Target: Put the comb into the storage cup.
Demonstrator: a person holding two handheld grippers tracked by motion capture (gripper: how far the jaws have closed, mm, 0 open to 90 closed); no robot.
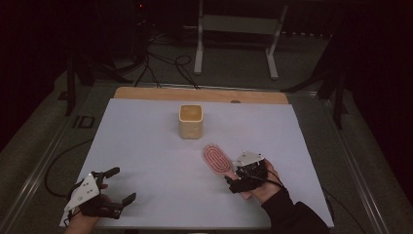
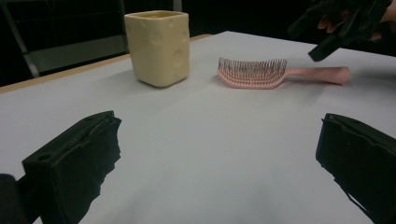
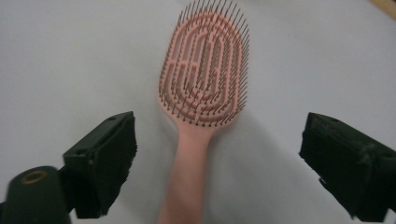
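The right gripper hangs spread wide over the pink plastic bristle hairbrush — handle between the jaws, untouched; left gripper gapes empty.

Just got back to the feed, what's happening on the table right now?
A person works two handheld grippers over a white sheet. The right gripper hangs above the handle of a pink hairbrush lying bristles up, its fingers spread wide on either side and not touching it. The left gripper rests open near the table's near left corner, holding nothing. A cream square cup stands upright beyond the brush.
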